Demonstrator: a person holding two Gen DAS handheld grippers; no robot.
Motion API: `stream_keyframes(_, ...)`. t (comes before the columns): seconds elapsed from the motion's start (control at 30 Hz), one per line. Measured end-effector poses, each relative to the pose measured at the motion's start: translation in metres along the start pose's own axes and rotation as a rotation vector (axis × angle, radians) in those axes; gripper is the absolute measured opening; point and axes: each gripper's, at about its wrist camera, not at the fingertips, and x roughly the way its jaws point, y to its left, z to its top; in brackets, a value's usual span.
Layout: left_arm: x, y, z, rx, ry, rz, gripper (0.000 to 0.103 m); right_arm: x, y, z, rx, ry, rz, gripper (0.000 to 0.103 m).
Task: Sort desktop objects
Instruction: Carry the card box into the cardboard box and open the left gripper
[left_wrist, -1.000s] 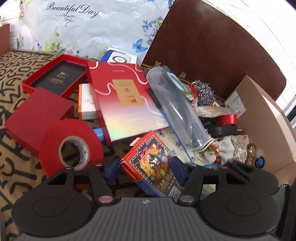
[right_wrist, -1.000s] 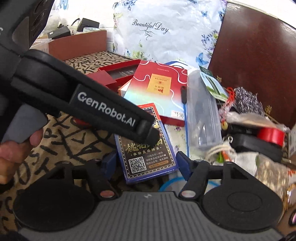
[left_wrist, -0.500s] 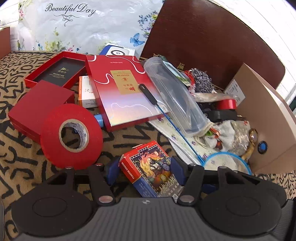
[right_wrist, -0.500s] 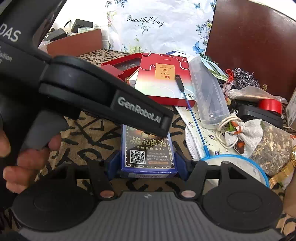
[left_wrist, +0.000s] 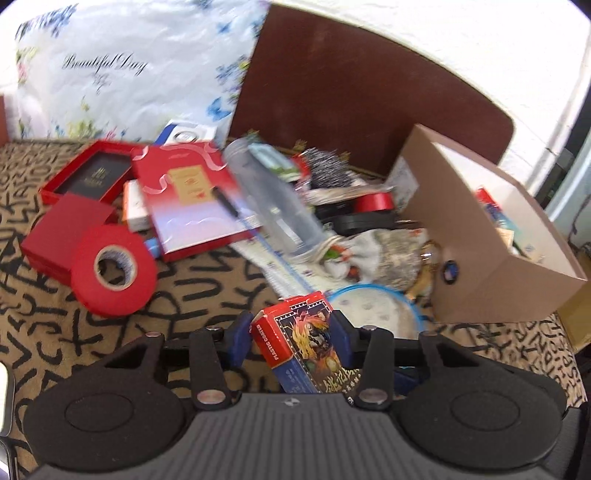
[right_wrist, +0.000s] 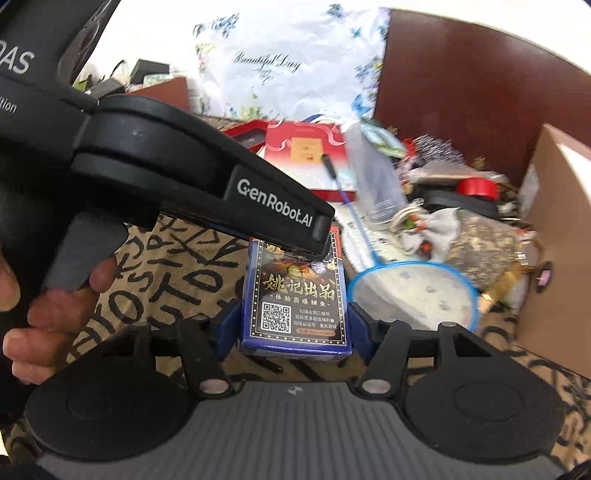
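A playing-card box, blue and red with a dragon picture, sits between the blue pads of my left gripper, which is shut on it. The same box, showing its back with a QR code, also sits between the pads of my right gripper, which is shut on its near end. The left gripper's black body reaches in from the upper left over the box's far end. The box is held above the patterned cloth.
An open cardboard box holding items stands at right. A red tape roll, red gift boxes, a clear tube, a blue-rimmed net and small clutter lie behind. A floral bag and brown board stand at the back.
Both grippers have pulled back toward me and risen with the card box, away from the clutter. The cardboard box at right has come more into view.
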Motion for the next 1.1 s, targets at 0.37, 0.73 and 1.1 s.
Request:
stream_keyframes(0.37, -0.014, -0.068, 0.03, 0.112, -0.099, -0.066, 0.047, -0.054, -0.034, 0.006, 0.047, -0.136, -0.135, 0.059)
stream_keyframes(0.73, 0.003, -0.154, 0.071, 0.232, -0.166, -0.185, 0.047, -0.096, -0.106, 0.017, 0.144, -0.251, -0.293, 0.059)
stream_keyframes(1.1, 0.067, -0.201, 0.102, 0.279, -0.131, -0.271, 0.047, -0.085, -0.188, 0.022, 0.24, -0.246, -0.382, 0.059)
